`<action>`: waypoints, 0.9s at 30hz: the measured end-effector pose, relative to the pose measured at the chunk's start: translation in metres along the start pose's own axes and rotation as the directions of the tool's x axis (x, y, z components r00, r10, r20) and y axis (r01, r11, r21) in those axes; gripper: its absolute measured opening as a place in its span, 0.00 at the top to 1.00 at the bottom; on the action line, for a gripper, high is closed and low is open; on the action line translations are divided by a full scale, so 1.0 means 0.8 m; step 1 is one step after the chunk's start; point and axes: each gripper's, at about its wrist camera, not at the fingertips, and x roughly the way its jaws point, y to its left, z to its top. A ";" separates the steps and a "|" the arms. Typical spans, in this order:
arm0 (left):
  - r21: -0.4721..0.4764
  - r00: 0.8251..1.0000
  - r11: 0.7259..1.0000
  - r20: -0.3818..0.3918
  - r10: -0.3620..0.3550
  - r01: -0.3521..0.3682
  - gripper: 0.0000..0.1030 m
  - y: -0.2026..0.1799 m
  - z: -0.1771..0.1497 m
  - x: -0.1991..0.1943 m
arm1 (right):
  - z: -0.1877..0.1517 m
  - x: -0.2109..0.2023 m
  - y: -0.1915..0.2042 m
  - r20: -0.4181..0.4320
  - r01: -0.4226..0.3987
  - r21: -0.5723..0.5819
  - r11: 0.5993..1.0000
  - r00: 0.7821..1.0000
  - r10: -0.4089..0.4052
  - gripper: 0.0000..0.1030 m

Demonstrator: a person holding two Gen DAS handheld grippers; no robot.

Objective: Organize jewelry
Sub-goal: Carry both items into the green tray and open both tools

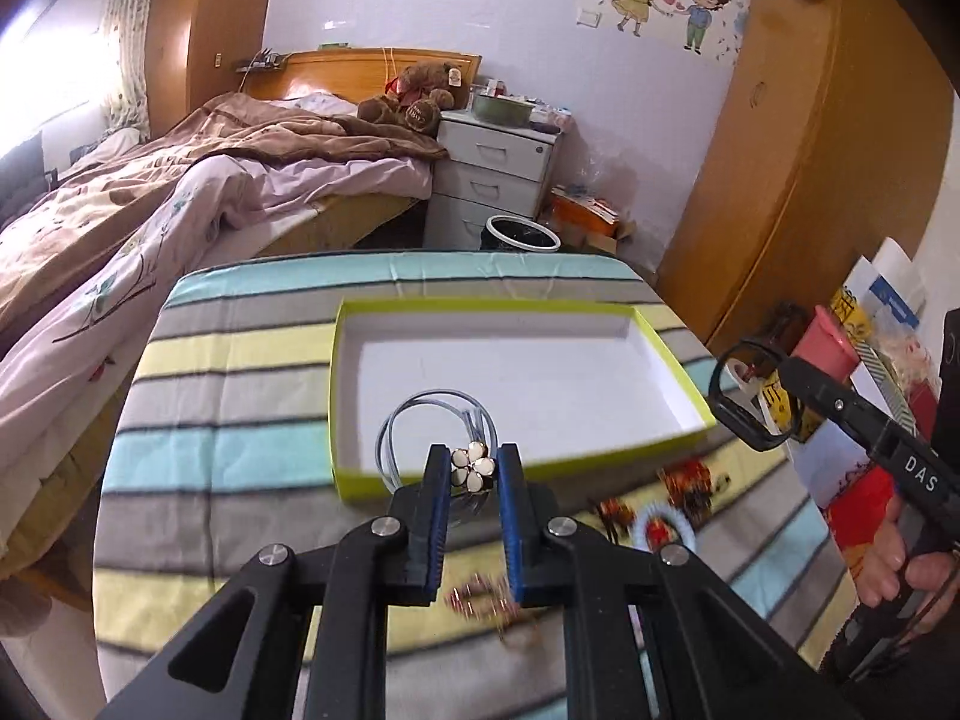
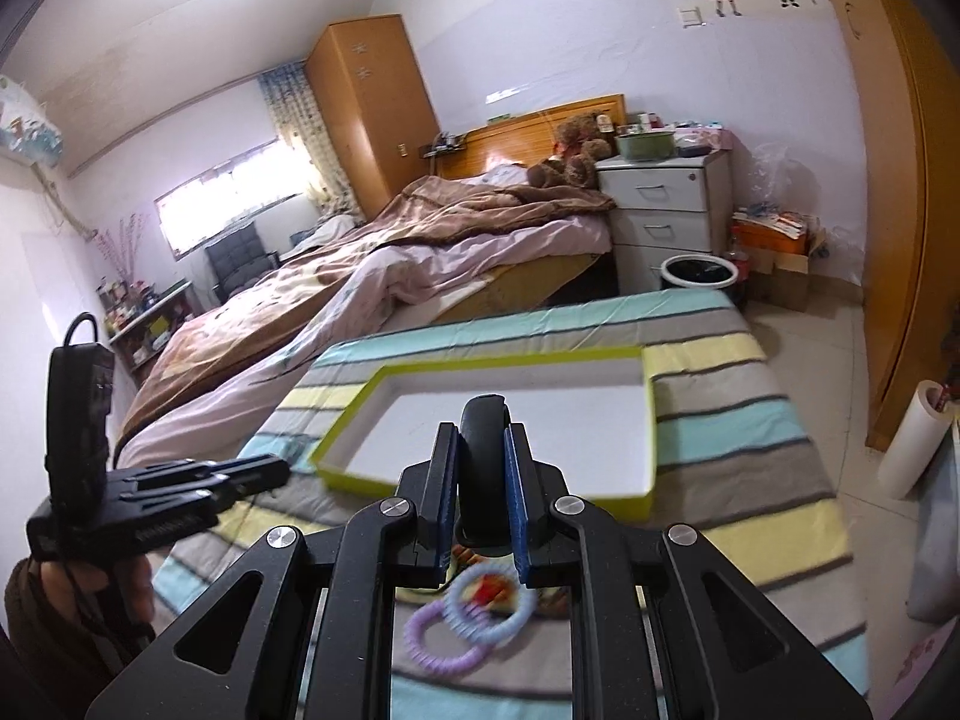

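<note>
My left gripper (image 1: 474,471) is shut on a grey cord necklace with a white flower pendant (image 1: 473,467), held above the near edge of the shallow box (image 1: 522,324), which has a yellow-green rim and a white inside. The cord loops (image 1: 414,414) hang over the box's near left corner. My right gripper (image 2: 483,474) is shut on a black band bracelet (image 2: 485,456), just in front of the same box (image 2: 510,363). In the left wrist view that black band (image 1: 744,396) hangs at the right of the box. Loose jewelry lies blurred below: beaded pieces (image 1: 684,483) and coiled rings (image 2: 474,612).
The box sits on a table covered with a striped cloth (image 1: 240,372). A bed (image 1: 180,192), a white drawer unit (image 1: 498,174) and a bin (image 1: 521,234) stand beyond the table. A person's hand (image 1: 900,564) holds the right tool; another hand (image 2: 90,594) holds the left.
</note>
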 end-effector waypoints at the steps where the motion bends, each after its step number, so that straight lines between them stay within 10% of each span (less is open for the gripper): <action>1: -0.003 1.000 1.000 0.002 -0.003 0.003 0.85 0.003 0.008 0.007 | 0.006 0.009 -0.007 -0.007 0.010 0.002 1.000 1.000 -0.010 0.85; 27: 0.001 0.993 0.999 -0.110 0.037 -0.038 0.85 0.038 0.064 0.170 | 0.046 0.173 -0.079 -0.154 0.064 -0.018 0.998 0.986 -0.066 0.85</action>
